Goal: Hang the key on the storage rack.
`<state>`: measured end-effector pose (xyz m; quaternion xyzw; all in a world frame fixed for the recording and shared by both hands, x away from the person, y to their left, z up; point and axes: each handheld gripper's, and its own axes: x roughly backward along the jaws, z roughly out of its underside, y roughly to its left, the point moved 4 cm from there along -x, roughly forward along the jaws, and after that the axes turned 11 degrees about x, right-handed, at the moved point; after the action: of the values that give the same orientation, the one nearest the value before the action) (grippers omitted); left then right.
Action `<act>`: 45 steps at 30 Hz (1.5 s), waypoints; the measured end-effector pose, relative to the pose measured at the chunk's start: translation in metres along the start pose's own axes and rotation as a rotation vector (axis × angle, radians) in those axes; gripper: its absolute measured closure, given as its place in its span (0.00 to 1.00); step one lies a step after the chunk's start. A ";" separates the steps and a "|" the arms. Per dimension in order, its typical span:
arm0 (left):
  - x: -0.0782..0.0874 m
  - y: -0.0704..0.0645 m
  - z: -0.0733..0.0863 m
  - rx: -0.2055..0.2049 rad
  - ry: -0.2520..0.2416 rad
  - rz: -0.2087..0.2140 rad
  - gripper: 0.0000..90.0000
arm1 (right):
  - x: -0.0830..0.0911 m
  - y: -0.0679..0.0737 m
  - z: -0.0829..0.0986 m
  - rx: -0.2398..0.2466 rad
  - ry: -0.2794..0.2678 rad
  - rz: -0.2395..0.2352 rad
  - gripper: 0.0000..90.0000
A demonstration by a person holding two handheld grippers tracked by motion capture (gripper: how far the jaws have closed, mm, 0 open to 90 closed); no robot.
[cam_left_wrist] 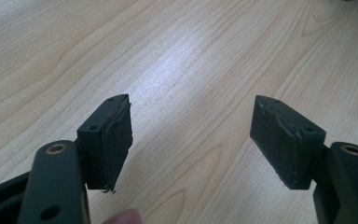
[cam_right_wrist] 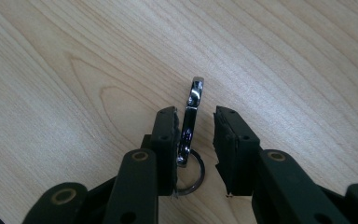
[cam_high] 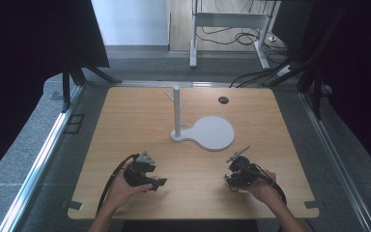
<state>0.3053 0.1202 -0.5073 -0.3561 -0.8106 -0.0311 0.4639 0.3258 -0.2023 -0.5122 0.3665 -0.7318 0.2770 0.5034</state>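
On a pale wooden bench (cam_high: 140, 121), the right claw (cam_right_wrist: 195, 135) is sitting narrowly parted around a shiny metal clip with a key ring (cam_right_wrist: 189, 135), which is leaning against one jaw, apart from the other. The left claw (cam_left_wrist: 191, 140) is gaping wide over bare wood. A white peg stand (cam_high: 203, 128) is standing farther back.

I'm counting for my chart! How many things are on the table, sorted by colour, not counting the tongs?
White: 1, the stand with its branched post.
Silver: 1, the metal clip with key ring between the right tongs.
Black: 1, the small round disc at the table's far edge.
Total: 3
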 end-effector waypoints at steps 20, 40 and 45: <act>-0.003 0.000 0.001 0.000 0.010 0.001 0.33 | -0.004 0.003 0.004 0.008 0.038 -0.004 0.94; 0.000 0.000 0.000 0.002 0.004 -0.003 0.33 | 0.042 -0.010 -0.026 0.033 -0.074 0.082 0.94; 0.003 0.000 0.000 0.002 -0.004 -0.003 0.33 | 0.052 -0.013 -0.035 0.028 -0.114 0.090 0.94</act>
<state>0.3042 0.1216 -0.5046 -0.3544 -0.8120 -0.0305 0.4627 0.3433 -0.1965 -0.4506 0.3555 -0.7711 0.2883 0.4425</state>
